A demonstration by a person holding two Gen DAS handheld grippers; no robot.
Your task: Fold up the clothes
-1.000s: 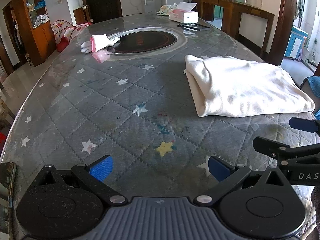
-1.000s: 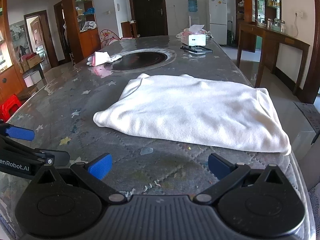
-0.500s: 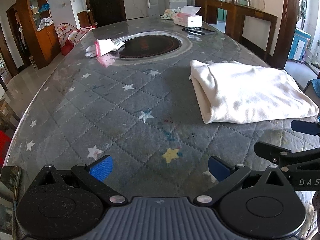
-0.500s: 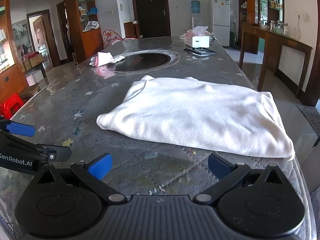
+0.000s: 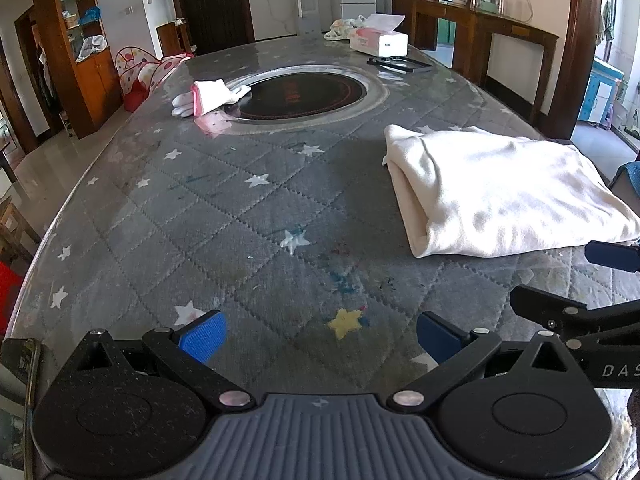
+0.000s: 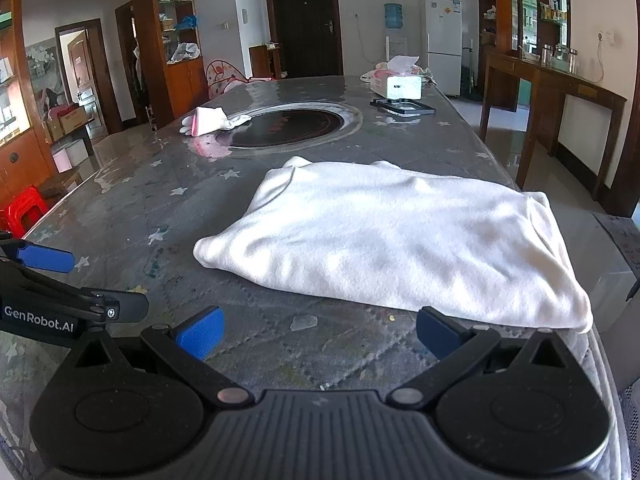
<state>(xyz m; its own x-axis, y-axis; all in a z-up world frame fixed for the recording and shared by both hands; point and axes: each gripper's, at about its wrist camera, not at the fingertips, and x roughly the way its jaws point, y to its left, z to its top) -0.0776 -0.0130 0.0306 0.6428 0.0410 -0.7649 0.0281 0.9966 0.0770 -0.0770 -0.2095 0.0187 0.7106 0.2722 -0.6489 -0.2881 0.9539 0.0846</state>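
Two low forward wrist views, shared table [image 5: 224, 216]

Dark door [image 6: 306, 20], white fridge [image 6: 443, 40] — wooden shelving [image 6: 176, 40], glossy floor [image 6: 516, 120]

Folded cream garment [image 5: 496, 196] on star-patterned table [image 5: 224, 216], untouched

Daylight fills the room from the right side, bright and even. The glossy tabletop [image 6: 168, 184] throws pale glare at its far end and left edge. Both views stay sharp, with strong fisheye bending and dark vignetted corners. The white garment [image 6: 400, 236] nearly blows out.
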